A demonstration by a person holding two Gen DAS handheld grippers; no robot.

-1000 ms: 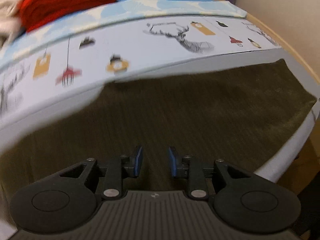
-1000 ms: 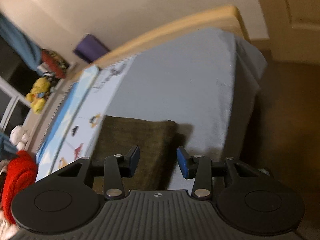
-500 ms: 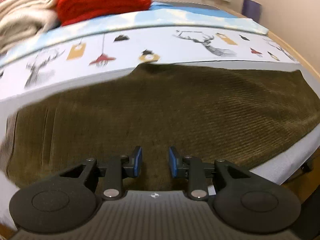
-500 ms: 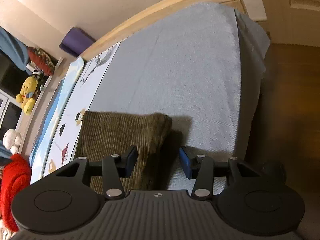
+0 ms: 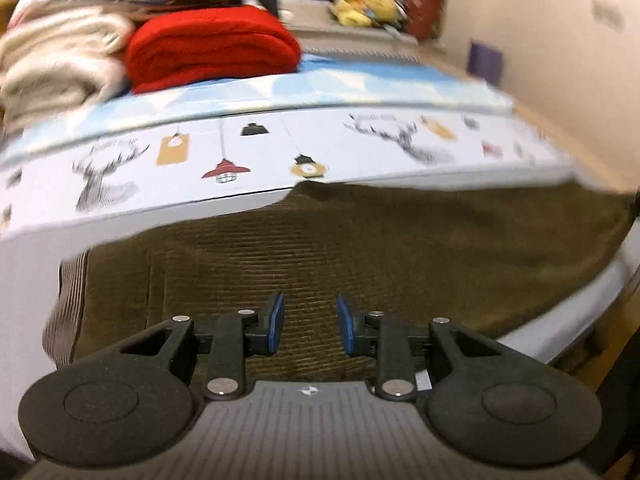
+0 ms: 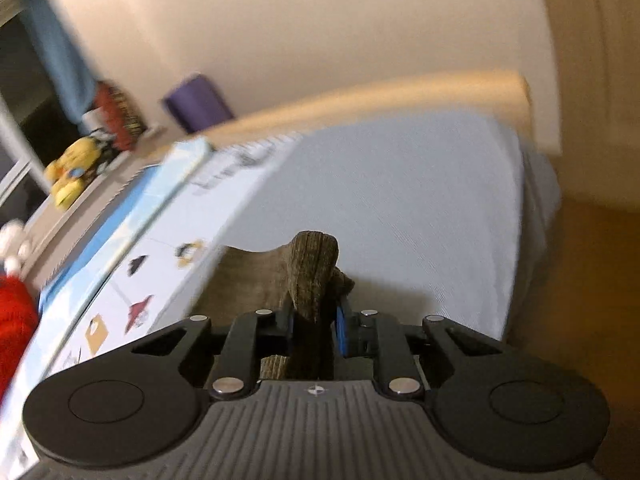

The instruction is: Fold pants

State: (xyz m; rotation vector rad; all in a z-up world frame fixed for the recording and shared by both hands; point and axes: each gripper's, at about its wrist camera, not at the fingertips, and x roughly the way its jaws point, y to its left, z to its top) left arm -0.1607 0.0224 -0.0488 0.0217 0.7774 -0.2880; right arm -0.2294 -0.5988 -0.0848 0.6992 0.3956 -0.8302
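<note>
Red blanket (image 5: pixel 212 46) & towels (image 5: pixel 56 60) stacked behind pants (image 5: pixel 360 248) on bed (image 6: pixel 400 200).

I'm looking into a home bedroom: folded blankets (image 5: pixel 208 44) lying on the bed (image 6: pixel 400 200), stuffed toys (image 6: pixel 68 172) sitting beyond it.

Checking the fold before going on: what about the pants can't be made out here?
- Left wrist view: the pants run off the right edge, and the left hand-held gripper covers their near edge.
- Right wrist view: the right hand-held gripper hides the pinched corner's underside; motion blur.
</note>
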